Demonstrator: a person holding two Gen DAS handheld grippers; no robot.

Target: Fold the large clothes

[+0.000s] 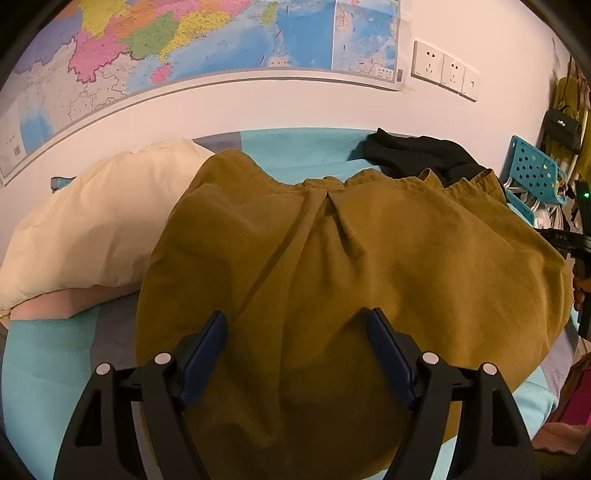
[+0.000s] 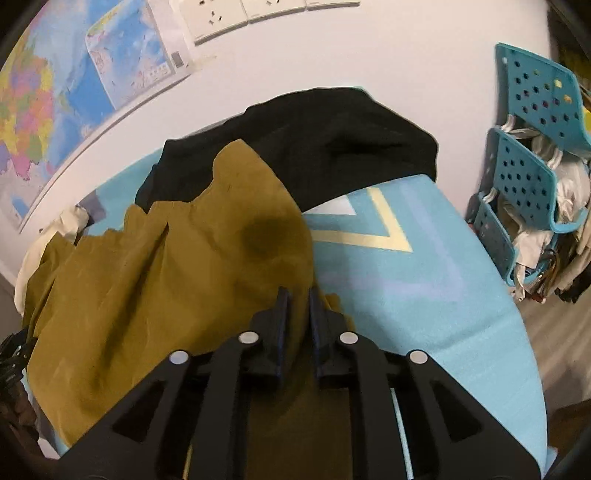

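Spreading across most of the left wrist view, the mustard-brown garment [image 1: 332, 258] lies on the bed [image 1: 48, 362], which has a turquoise cover. Left gripper [image 1: 297, 325] at lower centre of frame, fingers [image 1: 207, 343] wide apart and released, hovering over the cloth, nothing pinched between them. Cream pillow [image 1: 92, 229] at left, garment's left edge overlapping it. Black garment [image 1: 417, 155] bunched at upper right, touching the brown garment's far hem. Wall map [image 1: 166, 48] along the top, wall sockets [image 1: 443, 68] at upper right, turquoise perforated rack [image 1: 532, 170] at right edge. Right gripper's dark body pokes in at the far right edge.

Right wrist view: right gripper [image 2: 297, 295] at lower centre, fingers [image 2: 282, 306] nearly together, clenched on the brown garment's [image 2: 166, 266] right edge; a fold of cloth sits between the pads. Black garment [image 2: 332, 147] sits just behind, partly under the brown one, crowding the far side of the fold area. Bare bed cover [image 2: 424, 295] with pale chevron stripes at right. Rack [image 2: 528, 177] stuffed with clutter at right edge. Map [image 2: 74, 81] upper left, sockets [image 2: 221, 16] at top. Bit of pillow [image 2: 44, 240] at left edge.
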